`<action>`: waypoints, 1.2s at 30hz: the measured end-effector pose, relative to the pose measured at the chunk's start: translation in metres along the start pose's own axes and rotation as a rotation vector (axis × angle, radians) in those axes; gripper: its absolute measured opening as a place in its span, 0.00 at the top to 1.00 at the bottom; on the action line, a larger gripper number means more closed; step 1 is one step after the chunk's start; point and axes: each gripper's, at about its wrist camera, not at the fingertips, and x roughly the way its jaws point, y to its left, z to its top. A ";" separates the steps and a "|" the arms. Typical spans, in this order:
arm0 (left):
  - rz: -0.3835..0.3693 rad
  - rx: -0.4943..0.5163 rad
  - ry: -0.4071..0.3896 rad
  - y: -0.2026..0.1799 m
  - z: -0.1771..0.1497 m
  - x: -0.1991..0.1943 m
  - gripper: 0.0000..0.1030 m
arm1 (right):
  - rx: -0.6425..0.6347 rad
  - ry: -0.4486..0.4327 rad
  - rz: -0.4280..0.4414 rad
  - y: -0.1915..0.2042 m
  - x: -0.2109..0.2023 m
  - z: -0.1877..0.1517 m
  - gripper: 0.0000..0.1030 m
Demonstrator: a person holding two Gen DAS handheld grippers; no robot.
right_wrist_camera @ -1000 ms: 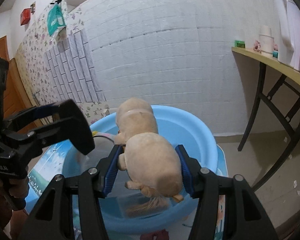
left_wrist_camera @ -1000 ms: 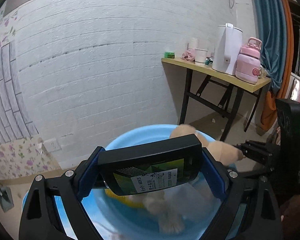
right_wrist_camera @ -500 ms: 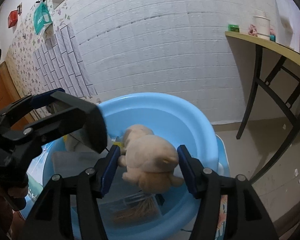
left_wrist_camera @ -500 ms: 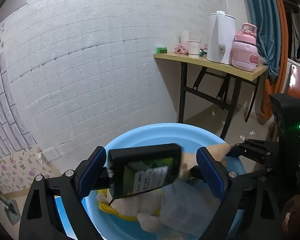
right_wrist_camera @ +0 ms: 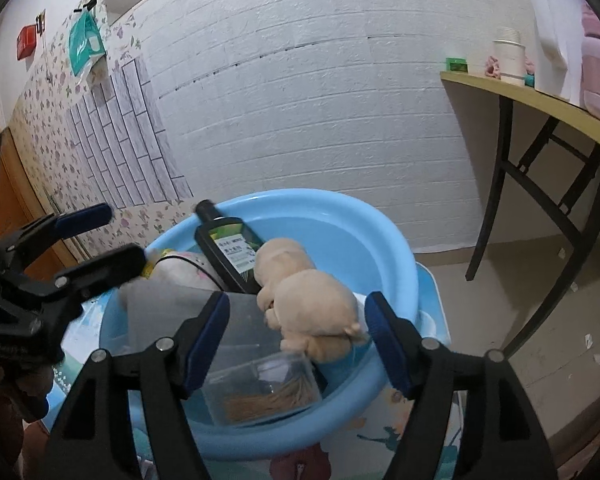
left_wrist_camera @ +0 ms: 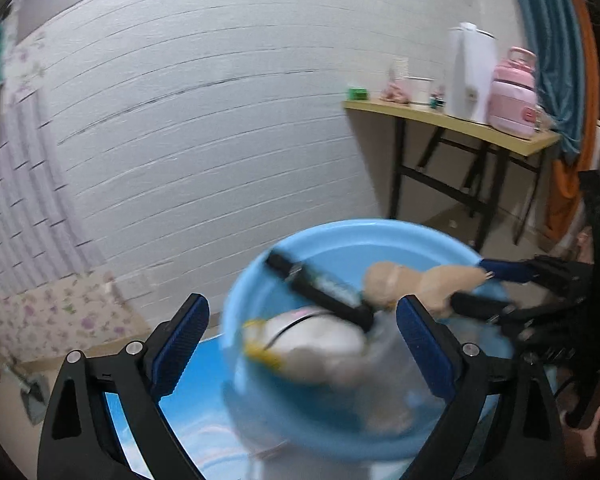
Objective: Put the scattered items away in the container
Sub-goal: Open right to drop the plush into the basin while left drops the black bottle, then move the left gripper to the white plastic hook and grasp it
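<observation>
soft even room light; my left view smears with motion blur, right stays sharp, fisheye edges bend dark.

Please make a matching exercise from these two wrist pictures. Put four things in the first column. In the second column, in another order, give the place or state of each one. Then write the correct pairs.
Things
1. round light blue plastic basin
2. flat black bottle with a green and white label
3. tan plush toy animal
4. tall white plastic kettle

Places or states
A. stands on the wooden side table
B. leans against the basin's far rim, cap up
C. lies in the basin between the open right gripper pads, which have just been opening
D. holds the gathered items

Pairs: 1-D, 2-B, 3-C, 4-A
</observation>
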 end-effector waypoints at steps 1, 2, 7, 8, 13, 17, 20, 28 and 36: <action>0.013 -0.010 0.006 0.006 -0.004 -0.002 0.08 | 0.001 -0.003 -0.001 0.000 -0.002 -0.001 0.32; 0.034 -0.022 0.015 0.013 -0.009 -0.005 0.08 | 0.002 -0.006 -0.003 -0.001 -0.004 -0.002 0.32; 0.128 -0.103 0.066 0.045 -0.044 -0.014 0.08 | 0.047 -0.010 0.025 -0.004 -0.010 -0.004 0.32; 0.134 -0.121 0.087 0.050 -0.051 -0.013 0.08 | 0.059 -0.017 0.036 -0.004 -0.012 -0.004 0.32; 0.146 -0.120 0.204 0.055 -0.082 0.004 0.08 | 0.047 -0.011 0.037 0.003 -0.008 -0.007 0.31; 0.123 -0.087 0.260 0.047 -0.098 0.021 0.08 | 0.034 -0.009 0.024 0.008 -0.008 -0.008 0.30; 0.088 -0.078 0.290 0.042 -0.102 0.035 0.08 | 0.036 -0.002 0.019 0.007 -0.008 -0.009 0.30; 0.026 -0.106 0.363 0.028 -0.106 0.054 0.08 | 0.012 0.008 -0.013 0.014 -0.005 -0.009 0.30; 0.027 -0.146 0.370 0.028 -0.108 0.064 0.15 | 0.004 0.015 -0.019 0.016 -0.003 -0.011 0.26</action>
